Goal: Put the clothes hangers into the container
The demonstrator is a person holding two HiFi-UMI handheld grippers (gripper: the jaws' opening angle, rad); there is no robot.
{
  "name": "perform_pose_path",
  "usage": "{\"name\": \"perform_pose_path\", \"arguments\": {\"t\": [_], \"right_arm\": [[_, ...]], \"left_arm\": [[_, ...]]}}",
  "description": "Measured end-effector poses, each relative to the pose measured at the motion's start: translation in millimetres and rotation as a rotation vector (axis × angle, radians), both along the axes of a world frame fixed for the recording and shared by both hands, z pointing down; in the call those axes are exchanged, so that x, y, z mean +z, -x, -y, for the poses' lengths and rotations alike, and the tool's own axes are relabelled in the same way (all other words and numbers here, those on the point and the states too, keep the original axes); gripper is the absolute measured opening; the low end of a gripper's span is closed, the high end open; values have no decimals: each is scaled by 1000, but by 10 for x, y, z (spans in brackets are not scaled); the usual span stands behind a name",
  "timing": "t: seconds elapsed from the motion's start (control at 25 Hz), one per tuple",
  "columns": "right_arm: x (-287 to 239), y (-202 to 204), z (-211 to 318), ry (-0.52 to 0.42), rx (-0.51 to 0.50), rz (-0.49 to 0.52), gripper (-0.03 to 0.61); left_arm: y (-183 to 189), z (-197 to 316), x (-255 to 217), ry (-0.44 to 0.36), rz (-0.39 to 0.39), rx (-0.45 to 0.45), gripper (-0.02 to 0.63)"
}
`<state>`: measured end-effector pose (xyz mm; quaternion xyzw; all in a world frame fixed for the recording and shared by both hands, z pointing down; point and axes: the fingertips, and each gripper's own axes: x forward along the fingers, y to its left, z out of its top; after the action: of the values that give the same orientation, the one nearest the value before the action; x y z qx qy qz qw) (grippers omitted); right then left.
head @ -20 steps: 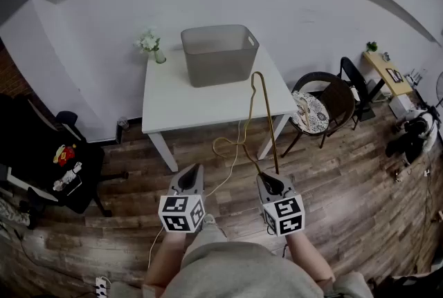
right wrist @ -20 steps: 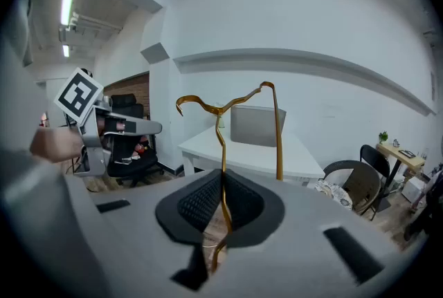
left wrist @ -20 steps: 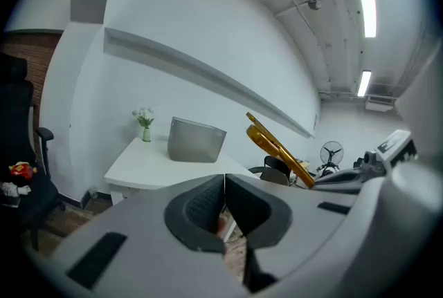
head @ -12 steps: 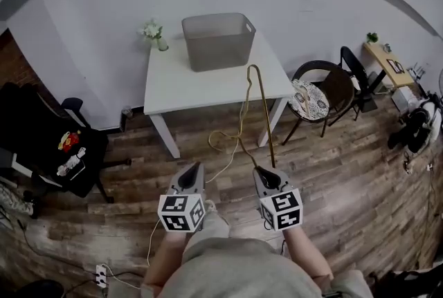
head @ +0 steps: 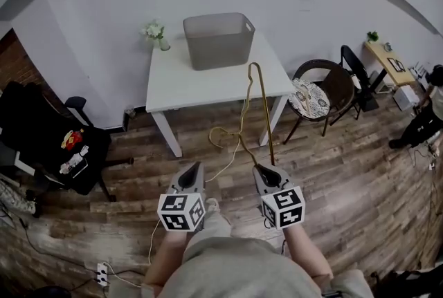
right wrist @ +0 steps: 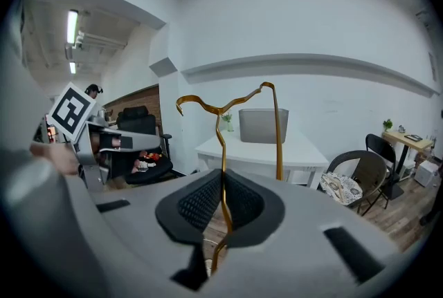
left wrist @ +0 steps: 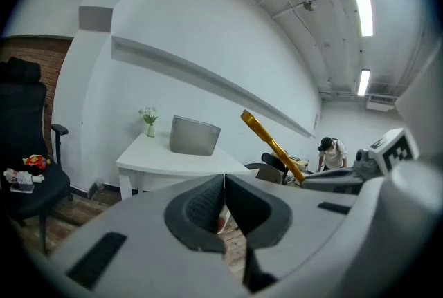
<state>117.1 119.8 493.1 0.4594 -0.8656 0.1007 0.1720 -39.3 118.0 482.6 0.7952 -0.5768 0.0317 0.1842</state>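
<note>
The right gripper has its fingers clamped on a thin stretch of the gold clothes hanger; in the right gripper view the wire runs straight up between the closed pads, bends off to the left and right, and its long straight bar comes down on the right. The hanger is held in the air over the wooden floor, on the near side of the white bench, with its curved top lined up with the bench's near right part in the head view. The left gripper sits beside it to the left, its fingers pressed together with nothing between them. The grey container stands at the far side of the bench by the wall, a small vase of flowers to its left.
</note>
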Motion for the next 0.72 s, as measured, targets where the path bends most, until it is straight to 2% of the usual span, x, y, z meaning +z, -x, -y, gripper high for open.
{"name": "perform_pose_path", "arguments": {"t": [0.28,0.72], "right_arm": [[-31,38,249,5,-20,5,15],[-130,234,1041,7,-10,17,17]], "left_arm": [[8,225,32,9,-4,-1,8],[254,974,1,13,-5,1,8]]}}
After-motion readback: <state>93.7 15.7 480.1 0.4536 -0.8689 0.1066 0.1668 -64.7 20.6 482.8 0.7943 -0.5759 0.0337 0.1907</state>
